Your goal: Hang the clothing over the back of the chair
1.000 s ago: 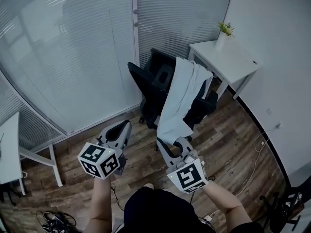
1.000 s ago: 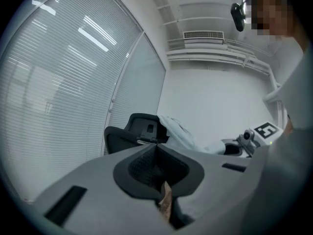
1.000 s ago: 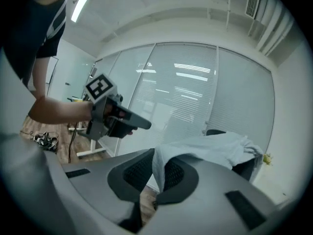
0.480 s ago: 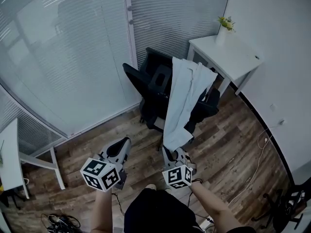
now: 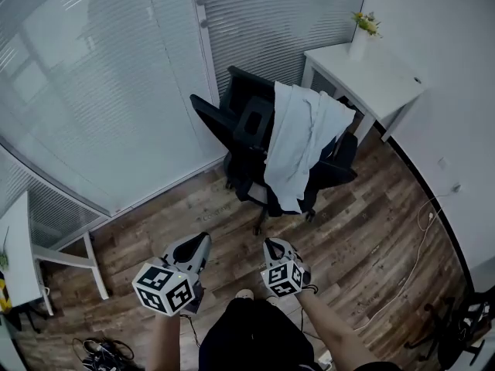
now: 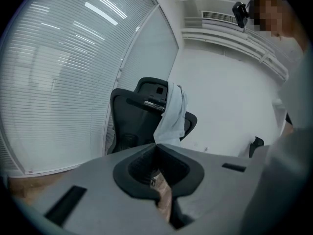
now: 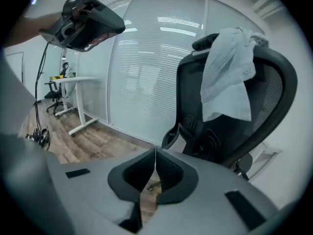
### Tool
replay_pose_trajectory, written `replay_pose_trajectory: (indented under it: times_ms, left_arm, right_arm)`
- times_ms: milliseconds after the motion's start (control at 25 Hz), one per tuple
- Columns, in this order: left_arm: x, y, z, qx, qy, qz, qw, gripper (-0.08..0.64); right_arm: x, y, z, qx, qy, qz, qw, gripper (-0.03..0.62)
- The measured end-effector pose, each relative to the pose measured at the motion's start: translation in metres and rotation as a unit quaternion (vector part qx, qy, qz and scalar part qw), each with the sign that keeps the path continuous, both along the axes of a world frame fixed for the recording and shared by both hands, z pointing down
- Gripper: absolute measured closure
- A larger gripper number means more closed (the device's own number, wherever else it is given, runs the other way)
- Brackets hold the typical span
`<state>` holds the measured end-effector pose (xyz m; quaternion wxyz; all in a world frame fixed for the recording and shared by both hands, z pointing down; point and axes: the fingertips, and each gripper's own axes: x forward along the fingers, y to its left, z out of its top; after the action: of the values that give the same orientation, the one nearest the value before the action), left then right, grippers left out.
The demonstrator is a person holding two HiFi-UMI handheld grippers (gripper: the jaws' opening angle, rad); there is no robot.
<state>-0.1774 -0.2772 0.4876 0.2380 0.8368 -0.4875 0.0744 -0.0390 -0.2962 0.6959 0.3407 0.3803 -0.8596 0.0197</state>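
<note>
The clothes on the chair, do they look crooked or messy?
A little. The clothing hangs over the back of the chair, but lopsided: bunched at the top toward one side, not spread flat. Nothing looks torn or fallen.

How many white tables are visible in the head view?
2. One white rectangular table stands upper right beside the black office chair; the other table is cut at the left edge. Others may be hidden.

Cool, even light, streaky glare on the blinds (image 5: 93,76) — gripper views bulge, corners black, foreground perhaps soft.
</note>
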Motion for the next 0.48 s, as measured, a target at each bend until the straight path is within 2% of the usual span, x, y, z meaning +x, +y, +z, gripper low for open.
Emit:
replay_pose_trajectory:
  times_ms: [240,480]
  left_arm:
    - [0.013,-0.008,0.006,-0.004,0.002,0.009,0.9999,0.548]
    - [0.034,-0.014,0.003,0.007,0.009,0.023,0.9997,0.548]
  right_arm:
    - [0.005,0.006,0.001,-0.025,-0.042,0.022,0.999,0.561]
    - [0.034,0.004,-0.024,-0.031,-0.092,0.066,0.993,0.561]
